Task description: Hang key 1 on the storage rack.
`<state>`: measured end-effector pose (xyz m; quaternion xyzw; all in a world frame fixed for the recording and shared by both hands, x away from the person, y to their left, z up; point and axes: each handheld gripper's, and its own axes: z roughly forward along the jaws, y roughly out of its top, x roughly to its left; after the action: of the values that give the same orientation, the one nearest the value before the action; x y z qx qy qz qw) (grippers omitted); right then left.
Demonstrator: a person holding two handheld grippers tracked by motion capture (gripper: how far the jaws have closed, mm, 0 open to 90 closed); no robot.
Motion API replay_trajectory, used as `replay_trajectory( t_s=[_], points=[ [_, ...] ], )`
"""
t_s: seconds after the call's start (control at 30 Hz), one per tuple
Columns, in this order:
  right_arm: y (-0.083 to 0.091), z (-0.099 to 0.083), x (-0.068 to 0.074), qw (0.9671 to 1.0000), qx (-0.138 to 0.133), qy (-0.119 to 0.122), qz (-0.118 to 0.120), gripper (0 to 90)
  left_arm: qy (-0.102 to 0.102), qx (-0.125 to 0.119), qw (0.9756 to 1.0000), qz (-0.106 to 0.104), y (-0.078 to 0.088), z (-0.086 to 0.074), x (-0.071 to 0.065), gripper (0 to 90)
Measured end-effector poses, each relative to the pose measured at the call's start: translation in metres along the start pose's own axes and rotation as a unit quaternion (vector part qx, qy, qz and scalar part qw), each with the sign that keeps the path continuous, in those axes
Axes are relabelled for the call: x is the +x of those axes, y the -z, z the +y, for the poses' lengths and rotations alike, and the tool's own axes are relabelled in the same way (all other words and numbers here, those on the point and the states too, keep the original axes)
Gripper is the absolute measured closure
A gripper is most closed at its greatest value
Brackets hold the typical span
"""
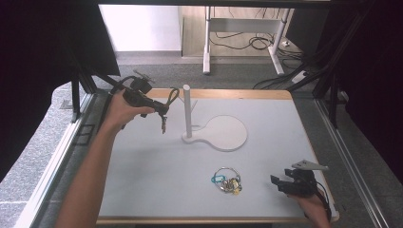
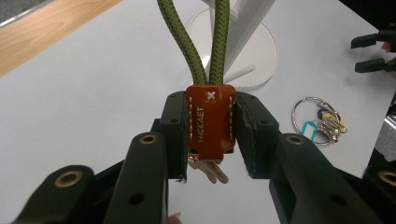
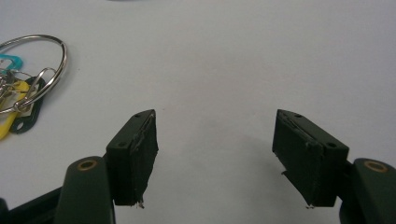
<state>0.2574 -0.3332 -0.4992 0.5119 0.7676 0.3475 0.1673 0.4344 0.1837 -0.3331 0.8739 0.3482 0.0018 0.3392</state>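
My left gripper [image 2: 211, 133] is shut on a keychain's brown leather tag [image 2: 210, 119]. A green cord loop [image 2: 212, 39] rises from that tag, and keys [image 2: 208, 170] hang below it. In the high view the left gripper [image 1: 163, 110] is held above the table's far left, its cord loop [image 1: 173, 97] just left of the white post [image 1: 187, 111] of a stand with a round base [image 1: 228, 133]. My right gripper [image 1: 278, 183] rests open near the table's front right; its jaws [image 3: 212, 154] stand wide apart over bare table. A ring of keys with coloured tags [image 1: 227, 181] lies to its left.
The white table [image 1: 142, 180] has a wooden edge [image 1: 228, 93]. Black frame posts [image 1: 76, 95] stand at both sides. A desk's legs and cables [image 1: 256, 42] lie on the floor beyond. The key ring [image 3: 28, 79] lies left of the right gripper's jaws.
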Motion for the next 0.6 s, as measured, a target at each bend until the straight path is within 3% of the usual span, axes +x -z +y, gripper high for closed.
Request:
replay_trajectory(
  t_s=[0.6],
  points=[
    [0.000, -0.001, -0.001, 1.0000, 0.002, -0.002, -0.004, 31.4, -0.006, 0.012, 0.9999, -0.010, -0.016, -0.002, -0.005, 66.3]
  ],
)
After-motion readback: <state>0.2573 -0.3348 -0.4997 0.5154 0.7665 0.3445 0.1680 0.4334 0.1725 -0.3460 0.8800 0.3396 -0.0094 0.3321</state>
